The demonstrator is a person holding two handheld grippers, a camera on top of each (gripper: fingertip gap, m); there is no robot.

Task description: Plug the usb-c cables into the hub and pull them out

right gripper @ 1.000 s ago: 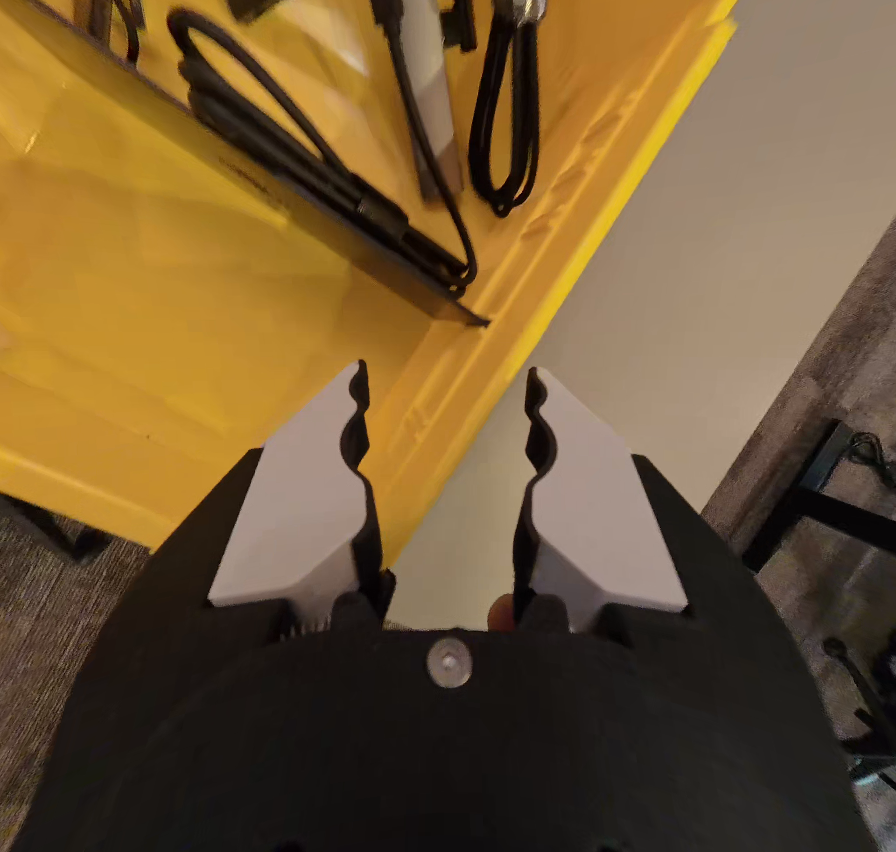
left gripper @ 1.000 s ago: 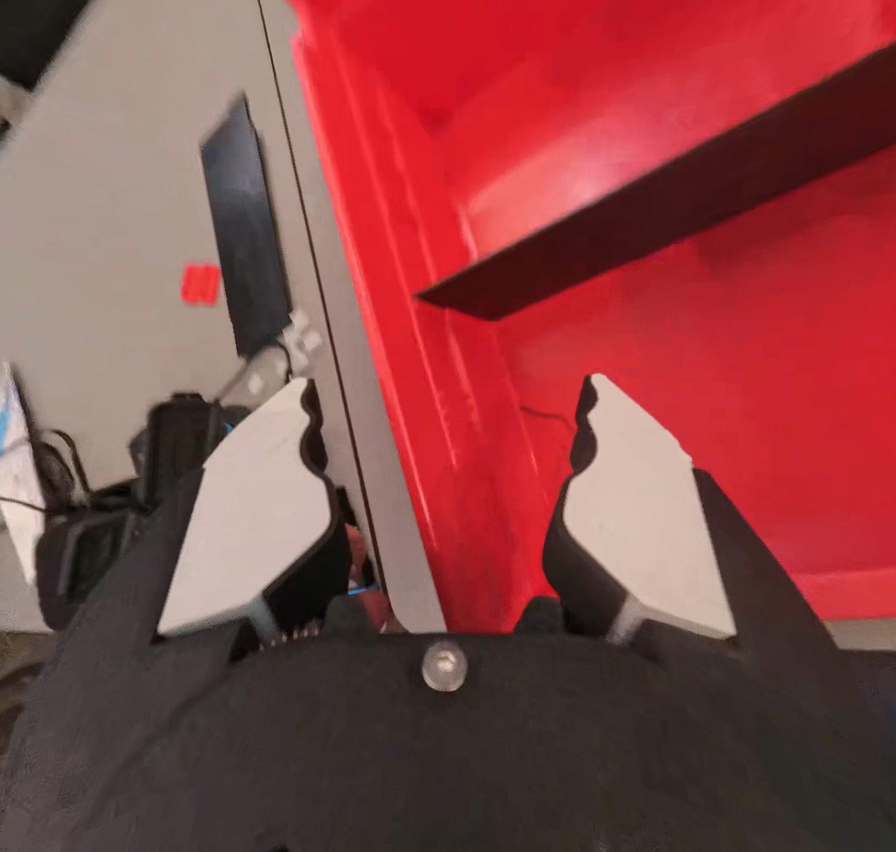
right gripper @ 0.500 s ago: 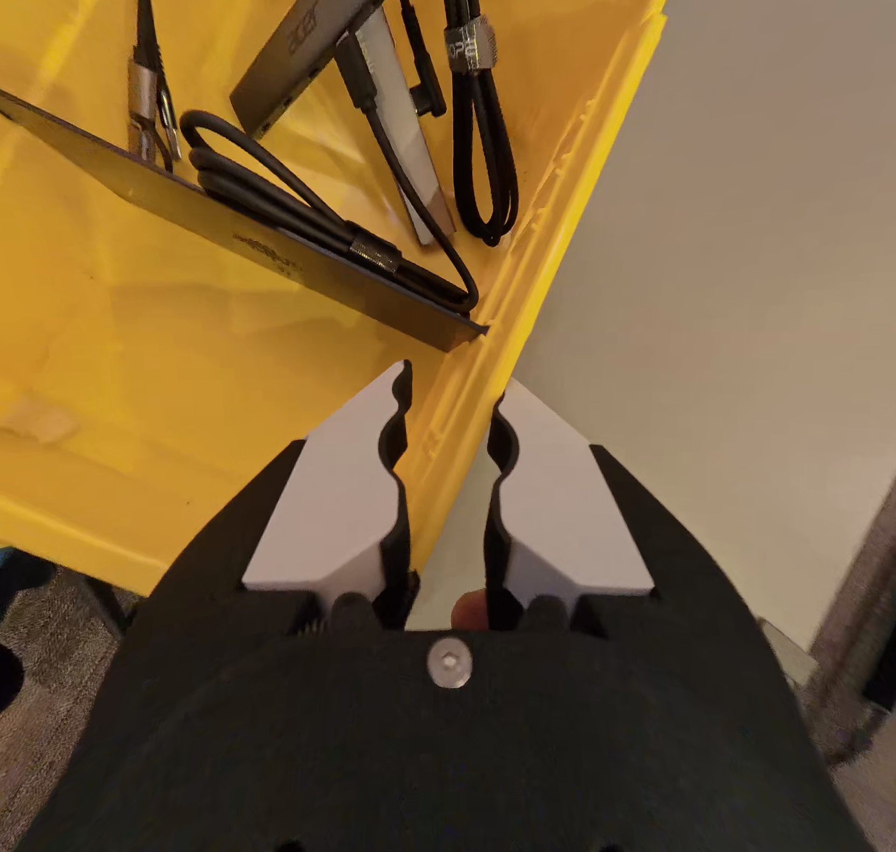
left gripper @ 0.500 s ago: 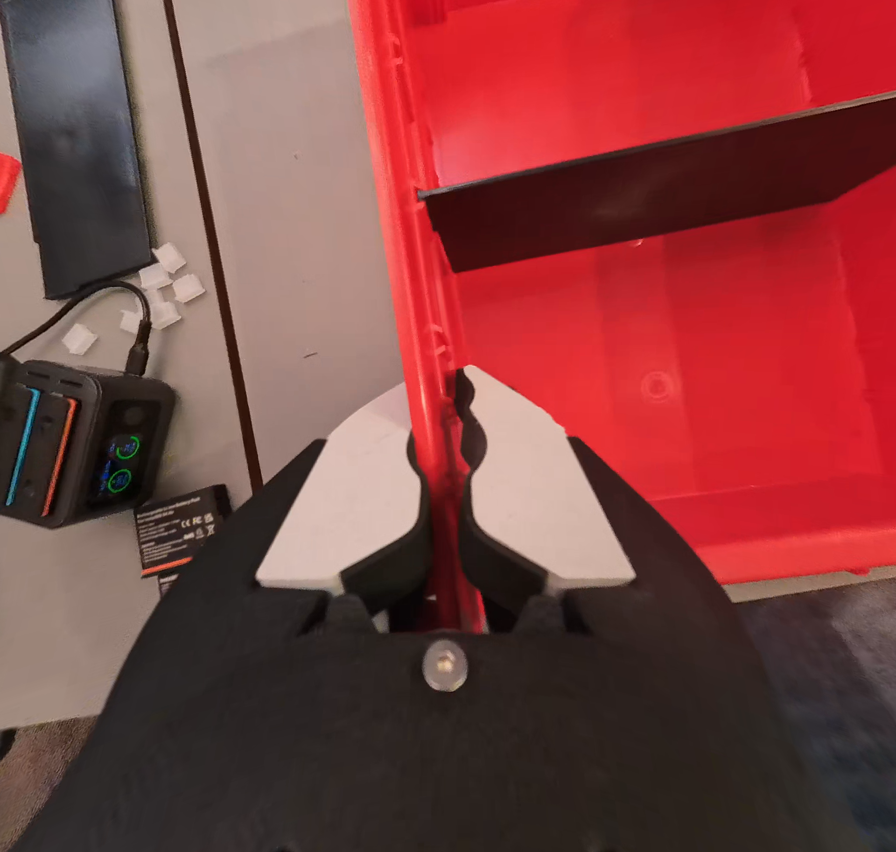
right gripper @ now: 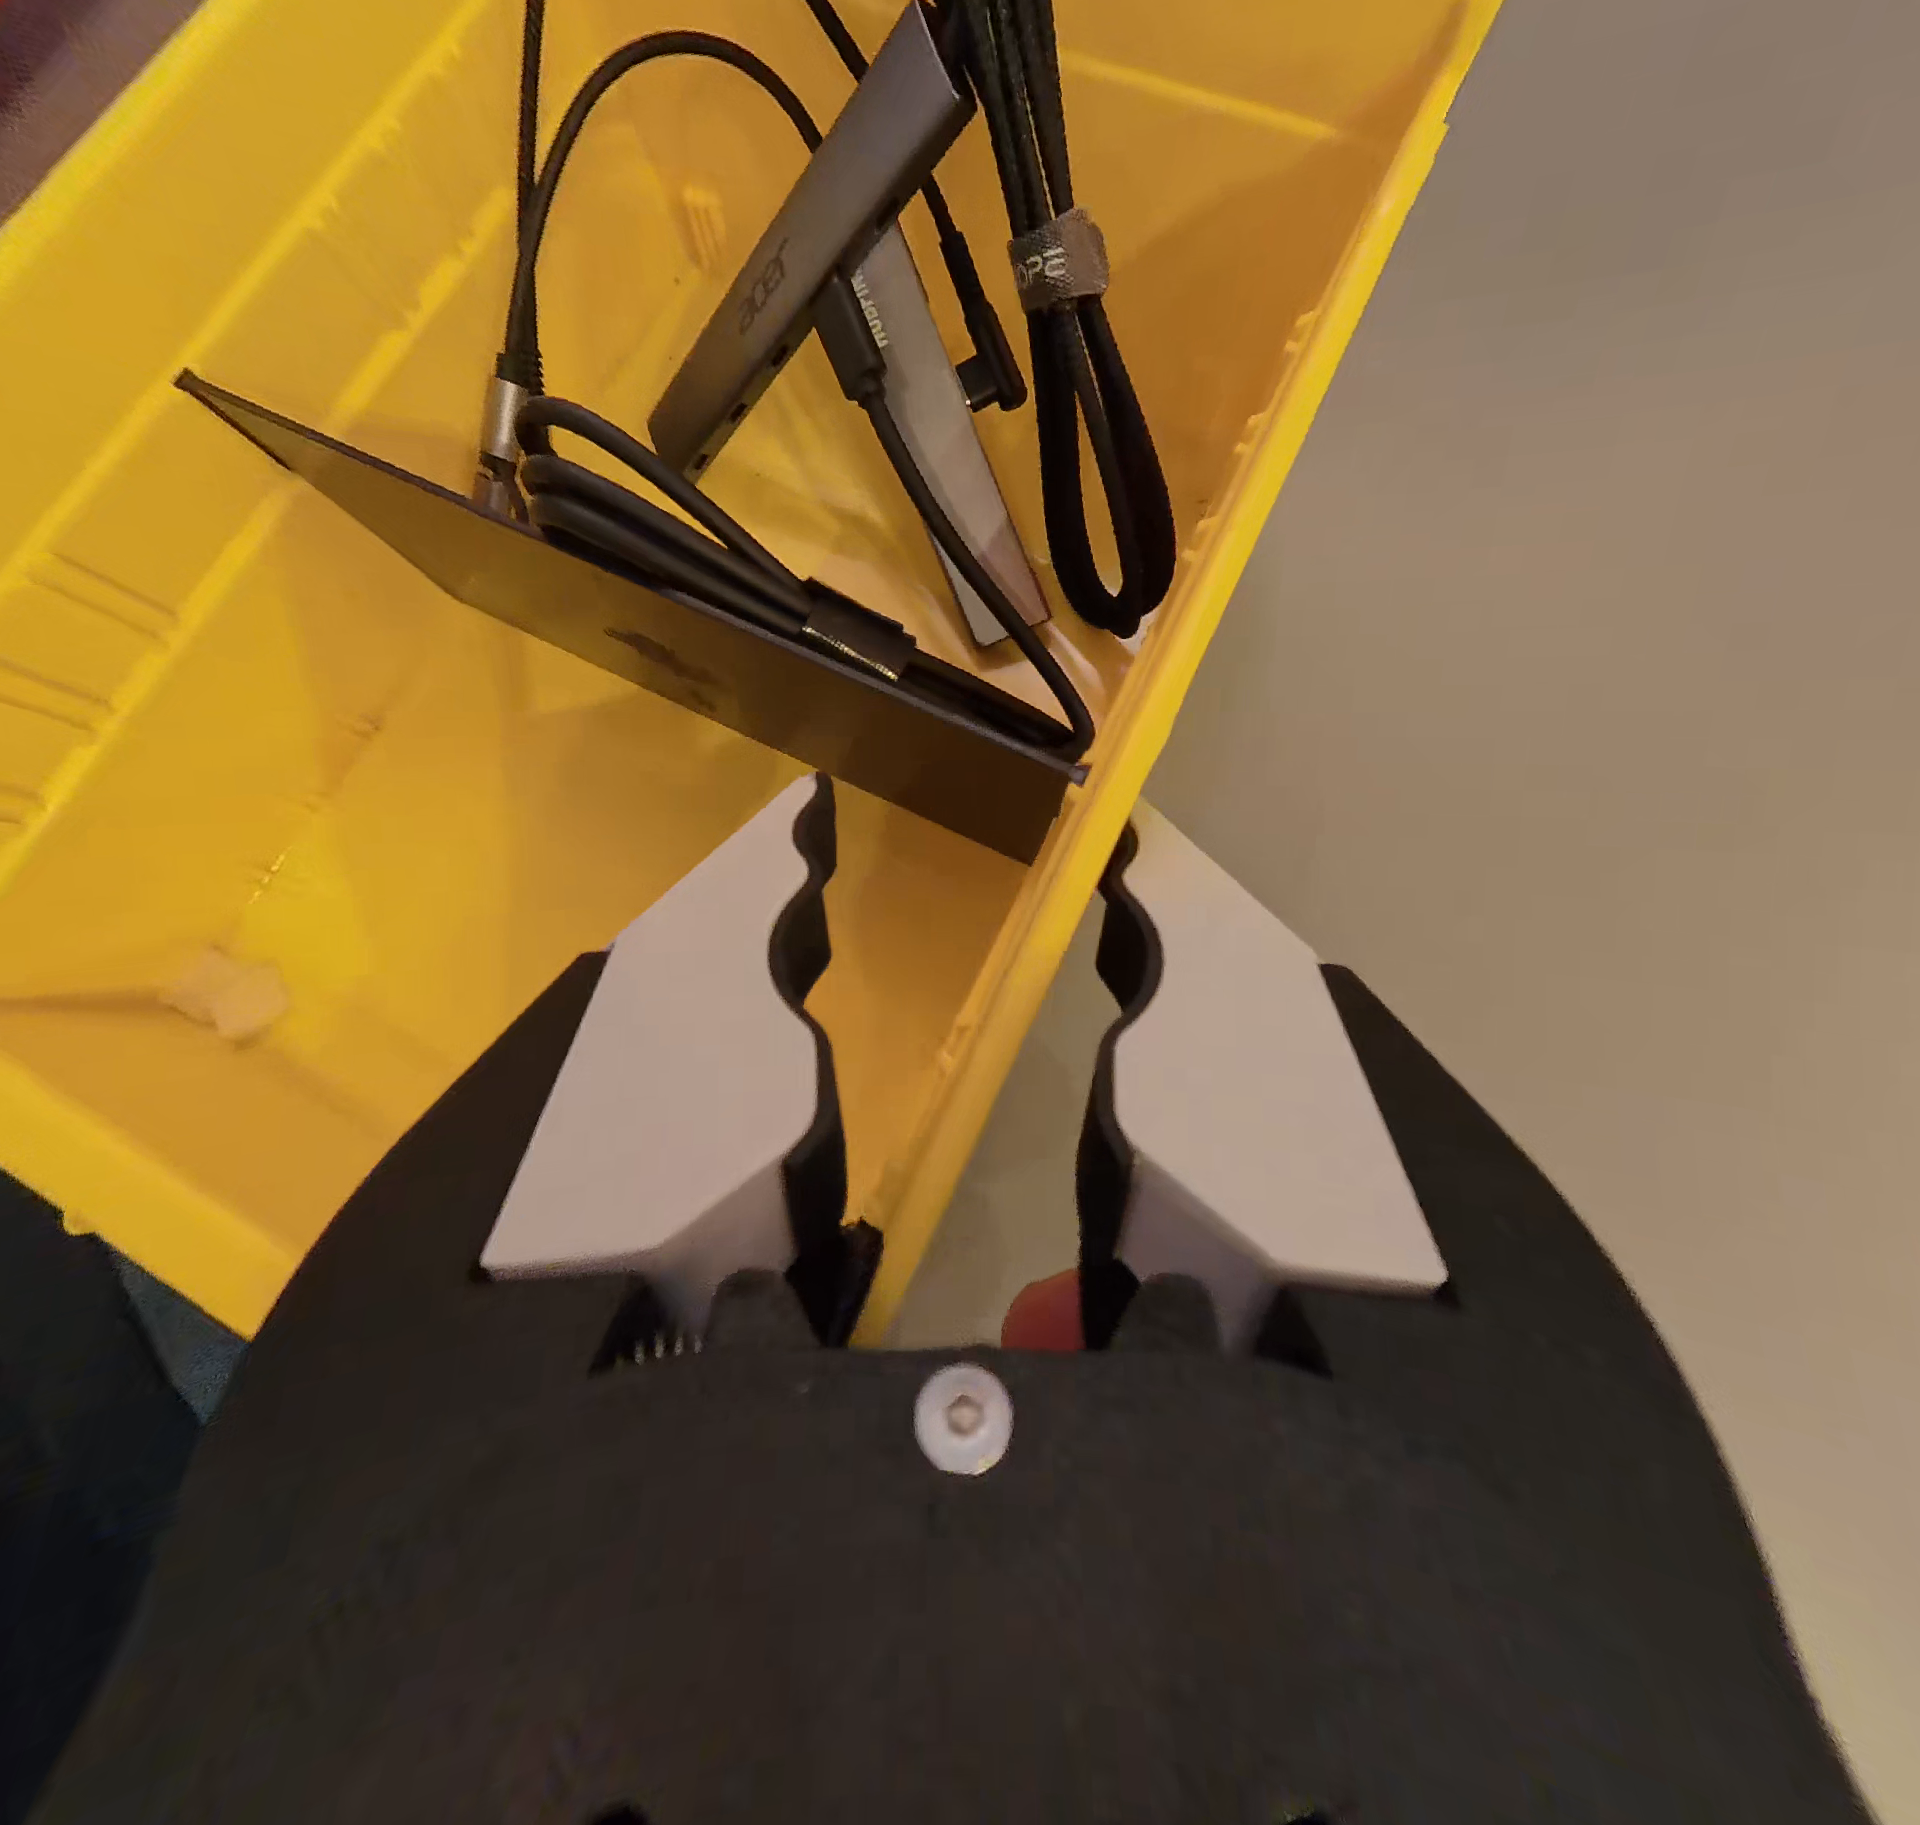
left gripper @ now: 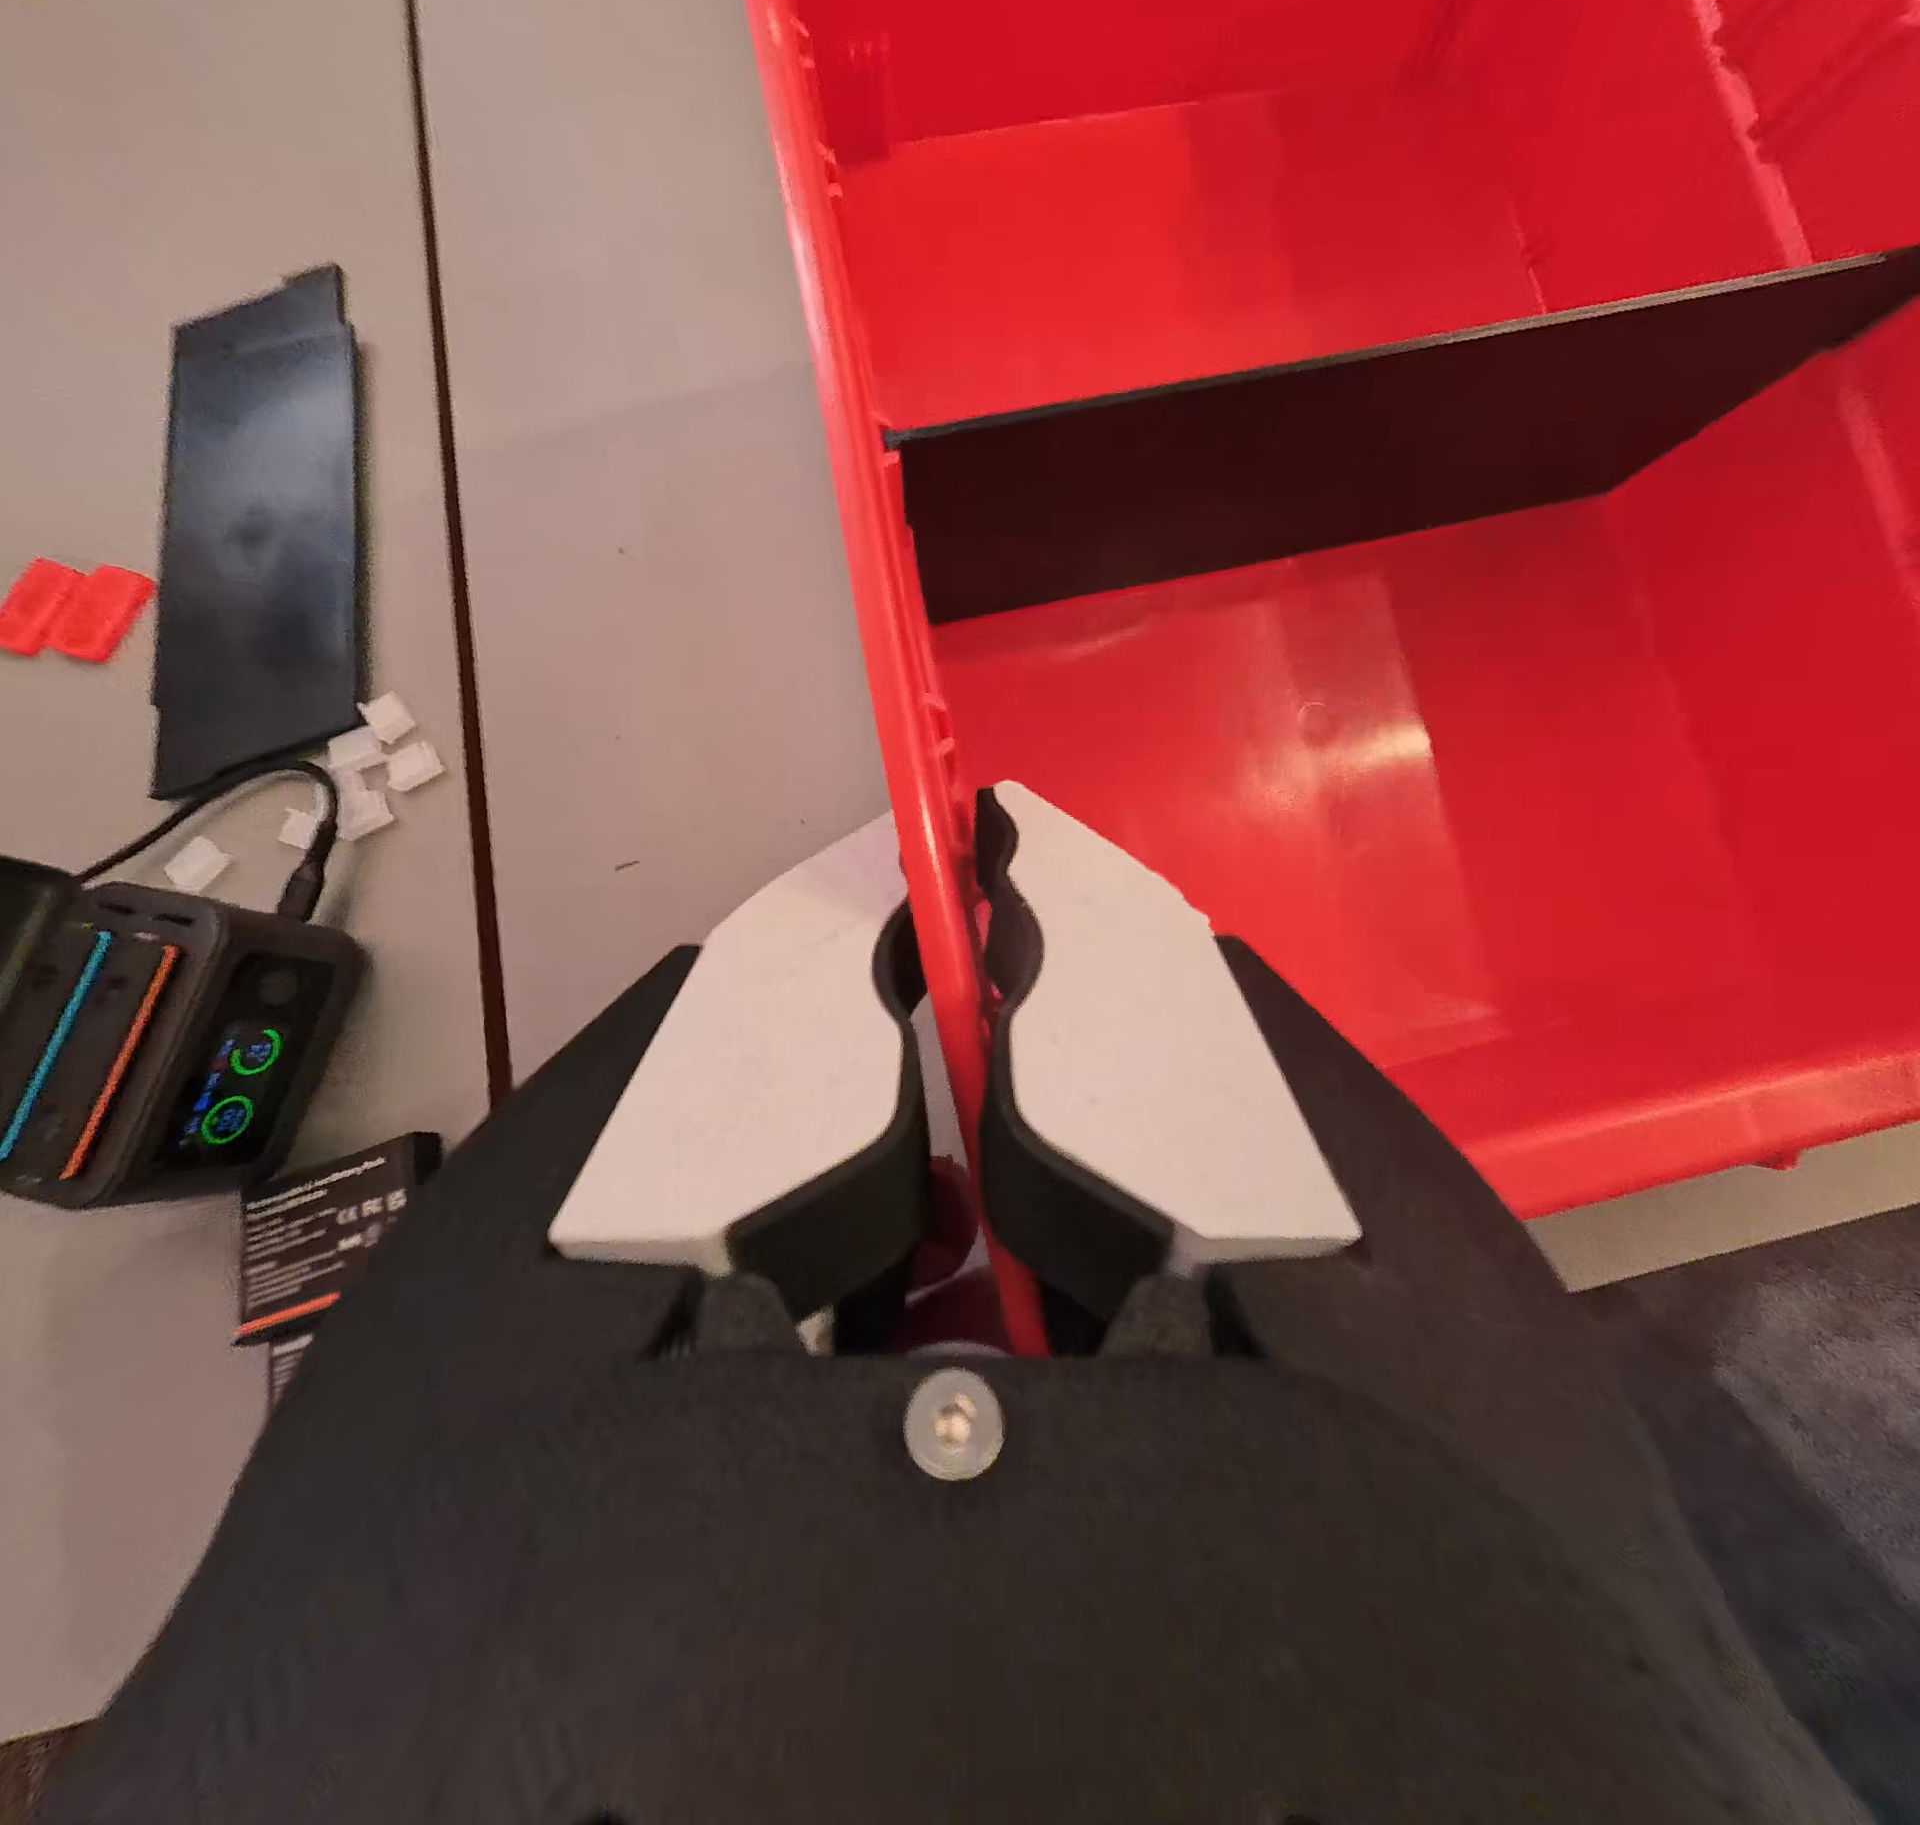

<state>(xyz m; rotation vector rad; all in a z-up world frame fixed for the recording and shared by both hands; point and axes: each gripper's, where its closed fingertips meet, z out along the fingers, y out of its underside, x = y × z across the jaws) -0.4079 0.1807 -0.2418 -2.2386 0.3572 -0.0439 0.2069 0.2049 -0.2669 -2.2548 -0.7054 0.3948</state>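
A pale grey tabletop (left gripper: 644, 445) with a dark seam carries both bins, with grey carpet beyond its near edge. My left gripper (left gripper: 948, 871) stays clamped on the left wall of the glossy red plastic bin (left gripper: 1195, 217), as half a second ago, though the view has tipped and more of the table shows. A flat black divider (left gripper: 1351, 456) splits the bin. Off to the left lie a dark flat slab (left gripper: 260, 528), small white clips (left gripper: 384, 747) and a black charger with lit rings (left gripper: 177, 1058).

My right gripper (right gripper: 971, 830) now straddles the right wall of the yellow plastic bin (right gripper: 1039, 996) — fingers apart, one inside, one outside, not pressing it. Earlier it sat lower along that wall. Beyond the bin's black divider (right gripper: 727, 674) rests the slim grey metal hub (right gripper: 821, 248), tilted, among the black usb-c cables (right gripper: 1091, 425) — one braided and strapped in a loop, one smooth and coiled.
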